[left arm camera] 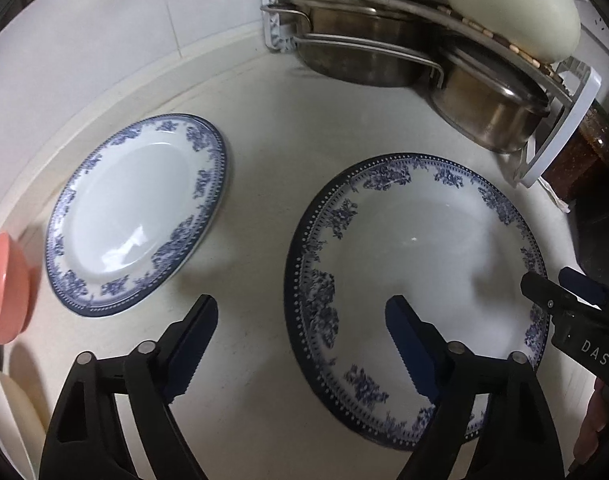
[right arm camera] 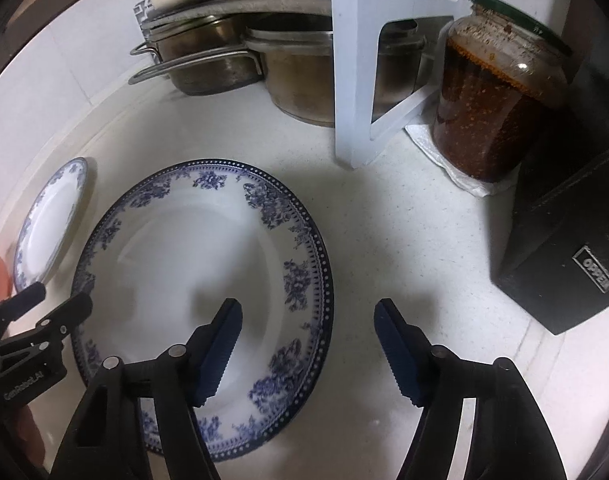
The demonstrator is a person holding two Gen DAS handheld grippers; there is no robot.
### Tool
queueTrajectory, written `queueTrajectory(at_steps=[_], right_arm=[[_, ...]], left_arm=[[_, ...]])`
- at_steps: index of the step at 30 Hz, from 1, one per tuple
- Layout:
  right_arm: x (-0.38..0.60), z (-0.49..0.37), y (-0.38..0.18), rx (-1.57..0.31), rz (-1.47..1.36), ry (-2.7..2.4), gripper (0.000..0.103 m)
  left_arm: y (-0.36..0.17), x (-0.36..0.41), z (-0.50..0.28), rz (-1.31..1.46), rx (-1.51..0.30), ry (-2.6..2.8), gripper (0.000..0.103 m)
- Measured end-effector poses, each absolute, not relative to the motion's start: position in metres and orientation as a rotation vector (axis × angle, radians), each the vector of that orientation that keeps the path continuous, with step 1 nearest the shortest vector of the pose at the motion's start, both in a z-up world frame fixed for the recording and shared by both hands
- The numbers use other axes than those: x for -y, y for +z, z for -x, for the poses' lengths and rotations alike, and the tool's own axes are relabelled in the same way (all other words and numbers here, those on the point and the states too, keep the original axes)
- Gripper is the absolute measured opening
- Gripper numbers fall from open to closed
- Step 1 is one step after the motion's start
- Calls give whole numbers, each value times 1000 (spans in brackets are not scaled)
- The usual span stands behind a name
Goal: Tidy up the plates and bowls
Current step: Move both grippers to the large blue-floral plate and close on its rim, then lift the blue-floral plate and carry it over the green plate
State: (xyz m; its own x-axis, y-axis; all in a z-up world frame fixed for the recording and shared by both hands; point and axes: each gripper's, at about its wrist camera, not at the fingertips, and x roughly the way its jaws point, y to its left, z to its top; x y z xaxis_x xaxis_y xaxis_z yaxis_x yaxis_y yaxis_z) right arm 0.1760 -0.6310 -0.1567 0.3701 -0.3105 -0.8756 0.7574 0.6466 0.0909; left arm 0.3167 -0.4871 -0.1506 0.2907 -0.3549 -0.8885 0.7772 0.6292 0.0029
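White counter (right arm camera: 404, 240) bore two blue-patterned plates, well apart: the large plate (left arm camera: 416, 280) lay under both grippers, the small plate (left arm camera: 138, 212) to its left. A black box (right arm camera: 576, 256) read "OPPEIN", perhaps, the lettering being blurred. Two steel pots (right arm camera: 240, 60) sat beneath a rack (right arm camera: 354, 80), beside one jar (right arm camera: 492, 100). One pink bowl (left arm camera: 4, 288) and one white bowl (left arm camera: 8, 428) stood at left. Left gripper (left arm camera: 302, 342), marked "GenRobot.AI", and right gripper (right arm camera: 308, 346), marked "DAS", hovered with jaws spread, empty.
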Motion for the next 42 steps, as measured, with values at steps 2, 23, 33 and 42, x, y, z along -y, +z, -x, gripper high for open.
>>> queueTrajectory(at_steps=[2, 23, 33, 42], right_arm=[[634, -177, -160, -972, -544, -722, 65], [642, -188, -169, -993, -524, -695, 36], [642, -190, -168, -999, -545, -701, 35], [620, -185, -146, -988, -496, -689, 35]], left_arm=[[-154, 491, -318, -488, -1034, -803, 79], [-166, 503, -325, -479, -1076, -829, 38], [-164, 500, -324, -471, -1082, -811, 37], [-147, 472, -318, -424, -1077, -792, 37]])
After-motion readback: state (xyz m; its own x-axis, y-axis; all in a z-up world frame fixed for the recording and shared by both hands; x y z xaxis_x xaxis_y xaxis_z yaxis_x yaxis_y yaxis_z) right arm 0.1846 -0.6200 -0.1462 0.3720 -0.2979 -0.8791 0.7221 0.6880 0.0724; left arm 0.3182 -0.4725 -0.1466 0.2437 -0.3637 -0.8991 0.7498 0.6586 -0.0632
